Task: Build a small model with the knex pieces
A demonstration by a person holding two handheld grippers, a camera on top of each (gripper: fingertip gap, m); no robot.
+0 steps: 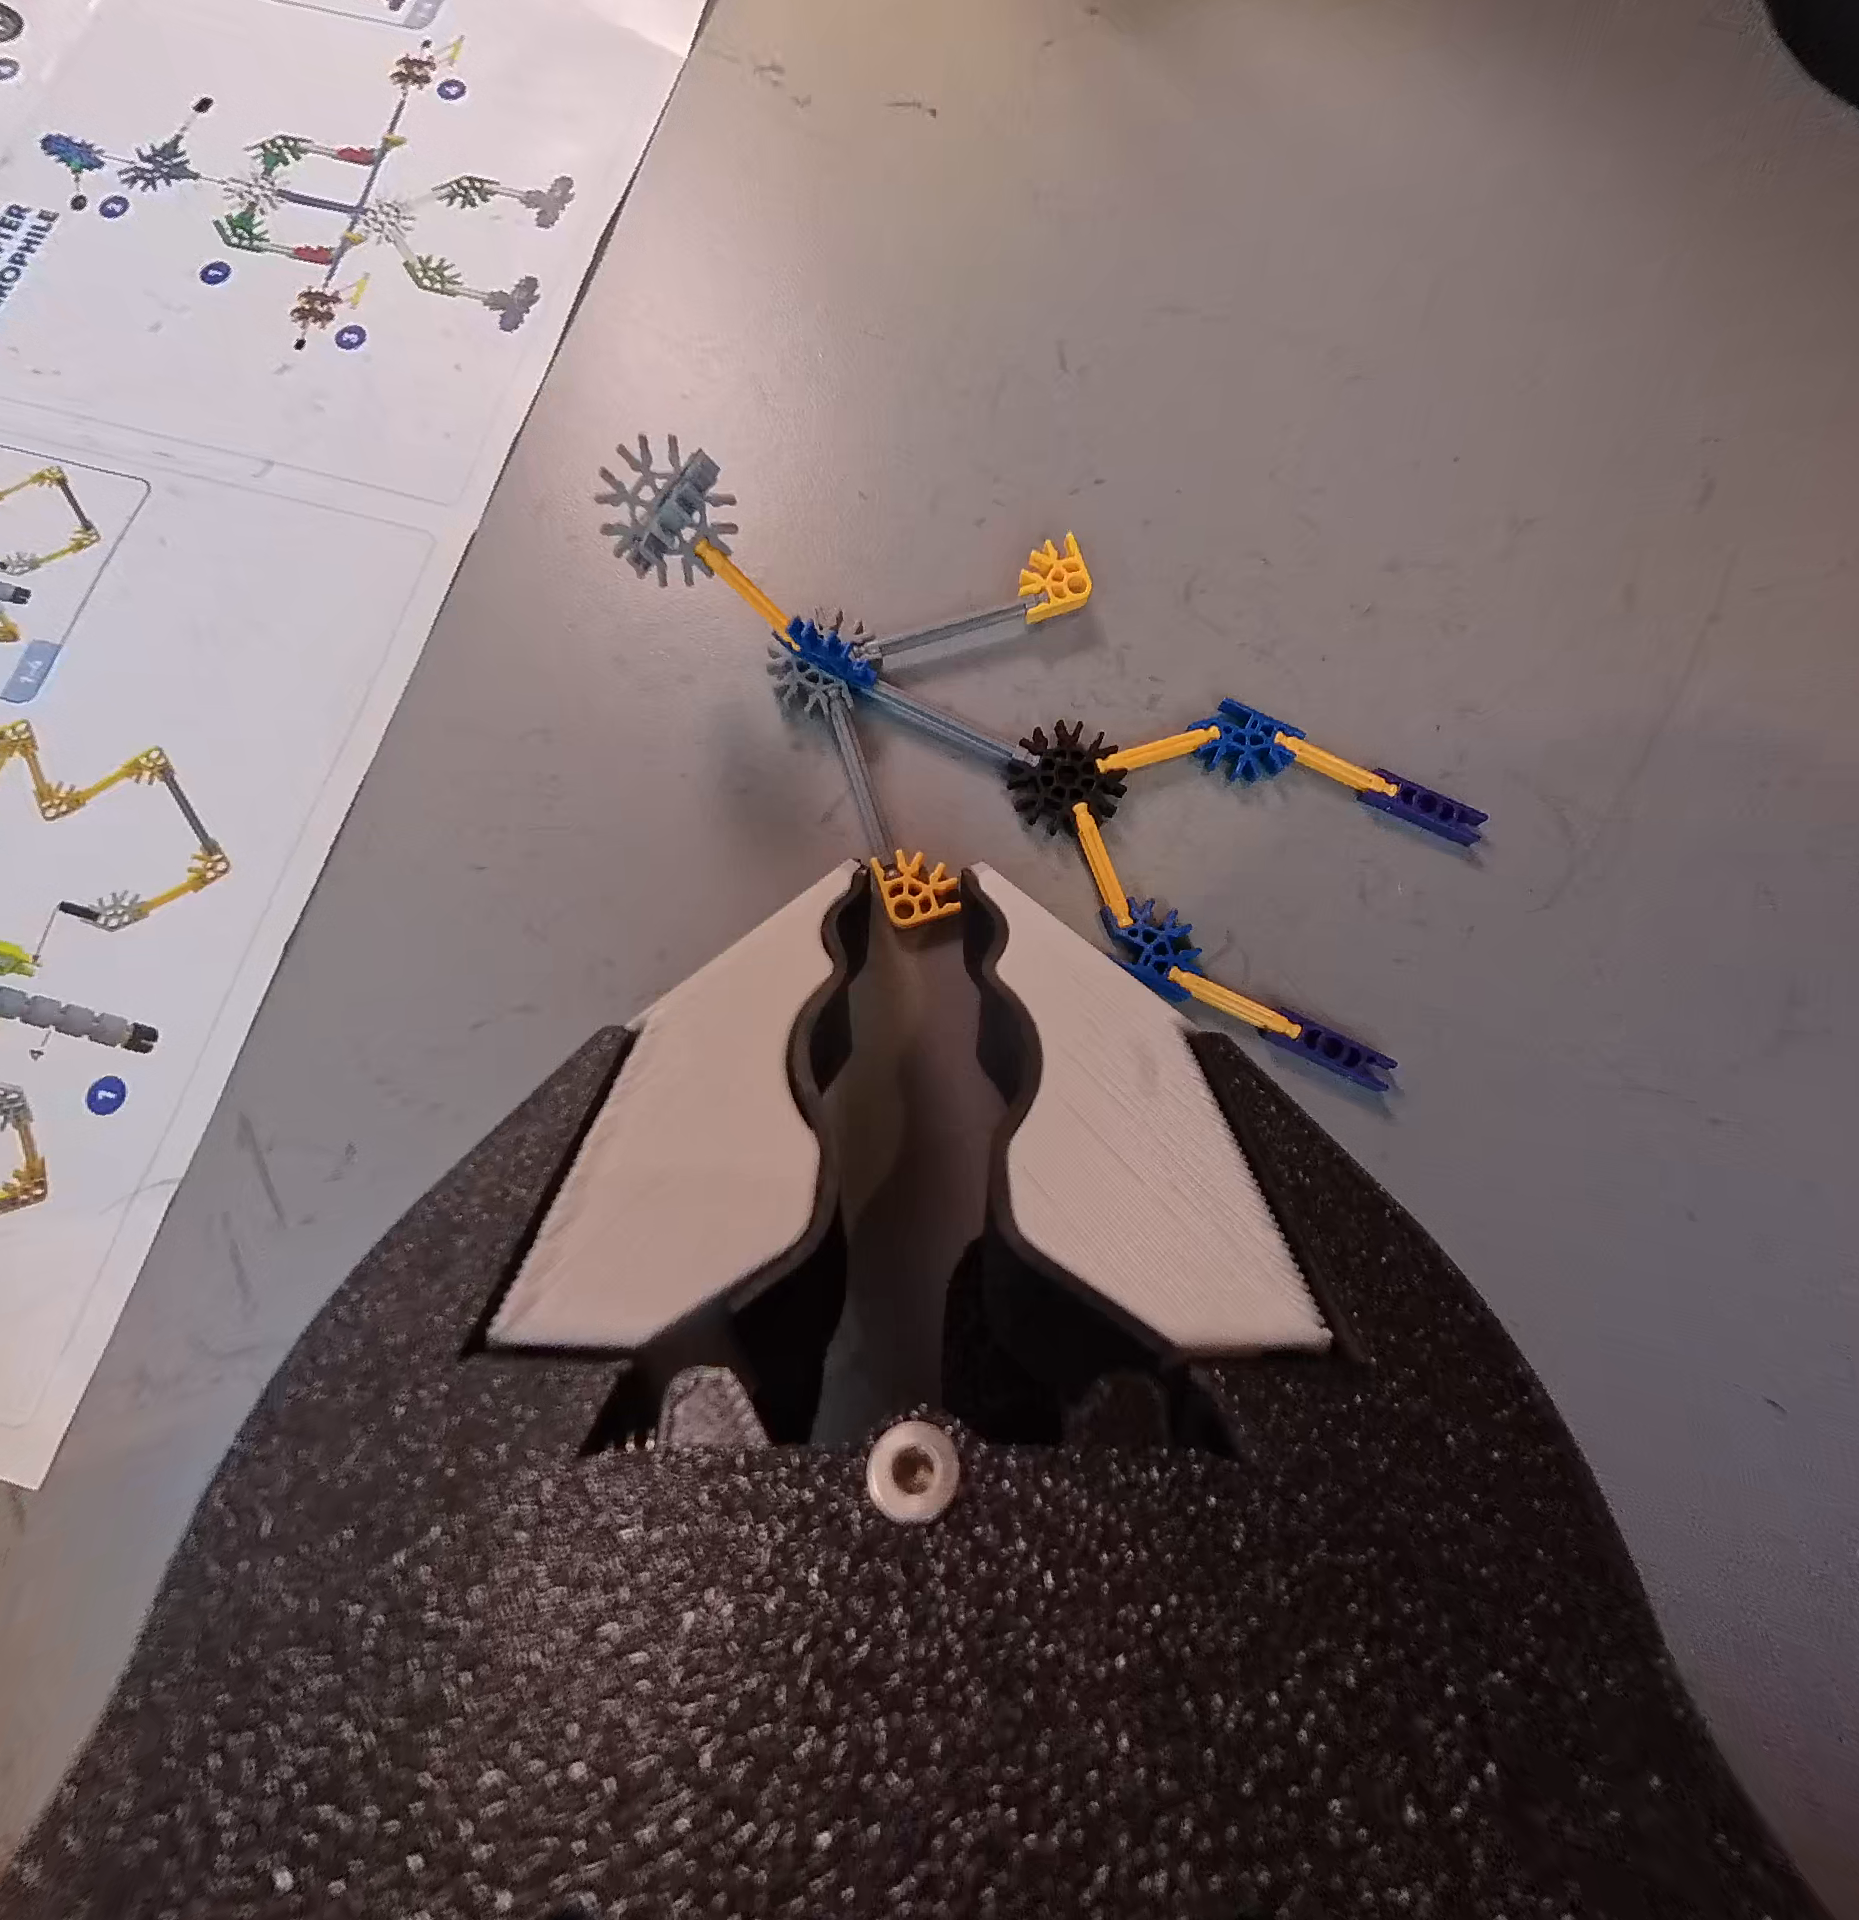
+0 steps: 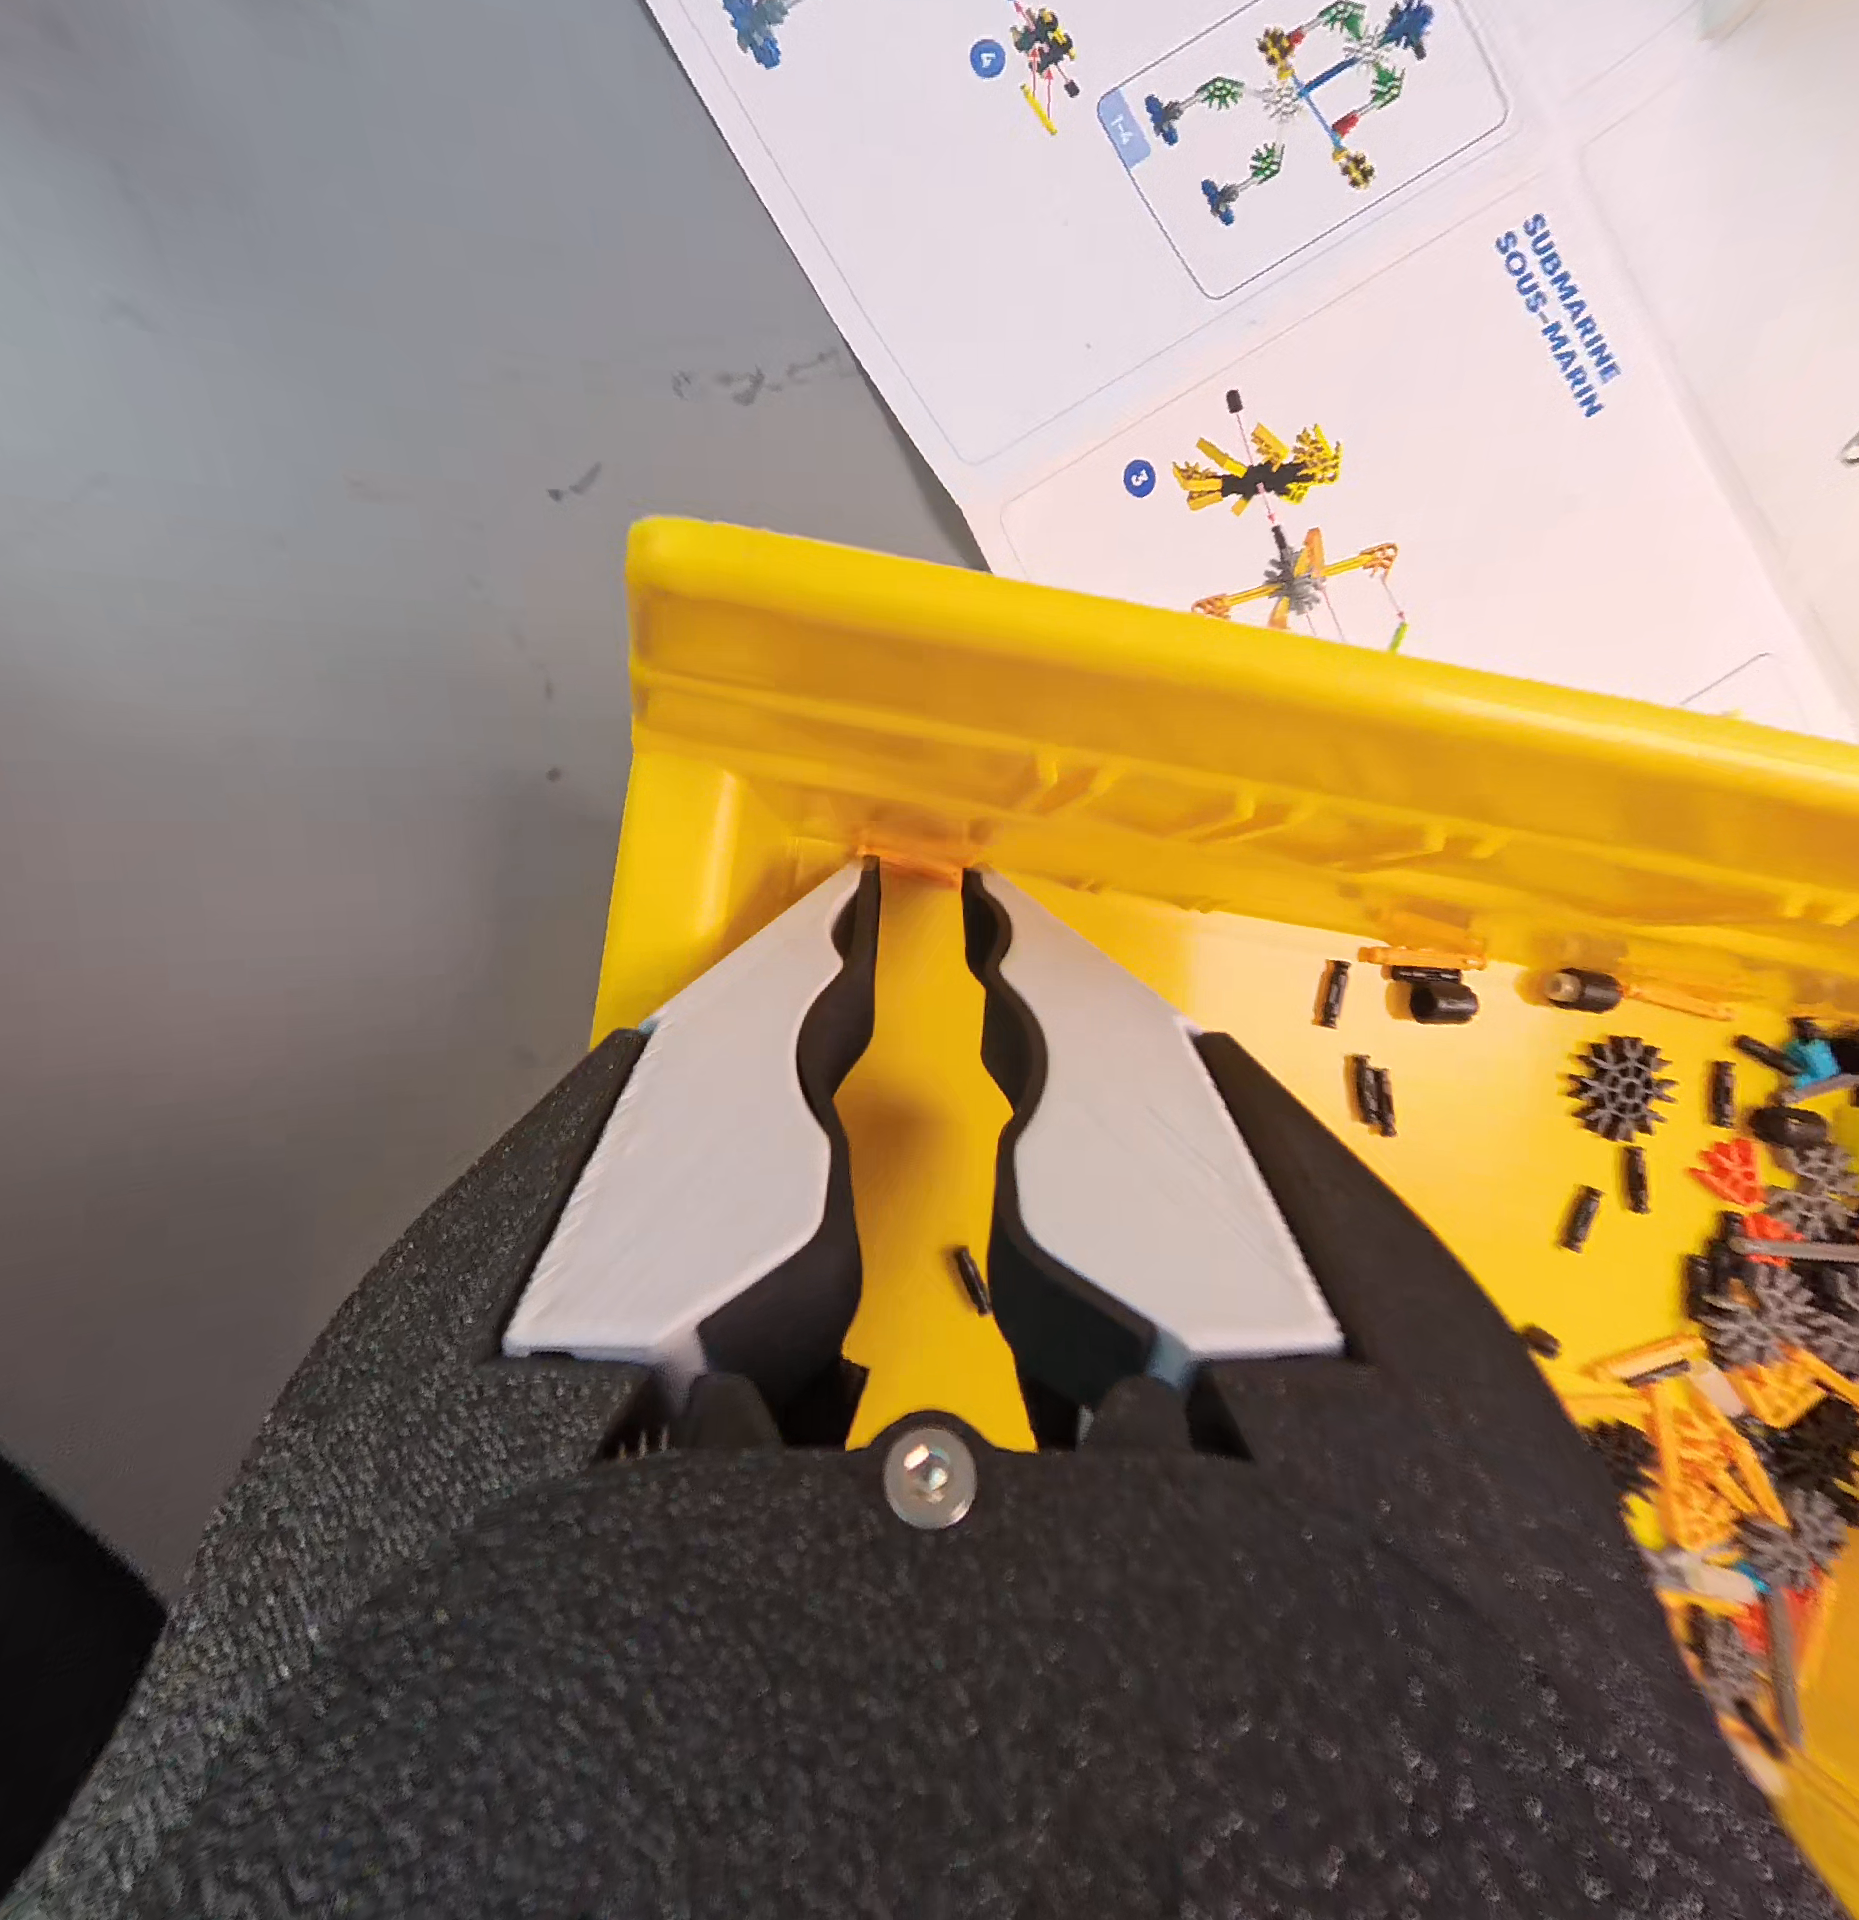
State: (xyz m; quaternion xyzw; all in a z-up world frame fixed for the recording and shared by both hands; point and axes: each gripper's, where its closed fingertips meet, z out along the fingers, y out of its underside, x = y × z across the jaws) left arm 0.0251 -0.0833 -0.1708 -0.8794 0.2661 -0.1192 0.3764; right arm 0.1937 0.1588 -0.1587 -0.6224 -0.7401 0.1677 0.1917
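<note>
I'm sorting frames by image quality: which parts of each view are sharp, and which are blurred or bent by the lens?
Left wrist view: the rod-and-connector toy figure on the grey table is sharp under soft, even light; the printed instruction sheet bends toward the edge. Right wrist view: the yellow plastic bin rim is smeared, and the pile of small loose parts blurs toward the right edge.

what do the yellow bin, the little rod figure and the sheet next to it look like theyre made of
Yellow bin: likely moulded plastic, glossy, with ribs under its rim. Rod figure: hard coloured plastic rods and toothed hubs, slightly shiny; the left gripper has a yellow corner piece between its jaws. Sheet: printed paper, thin, flat, faint sheen.
</note>
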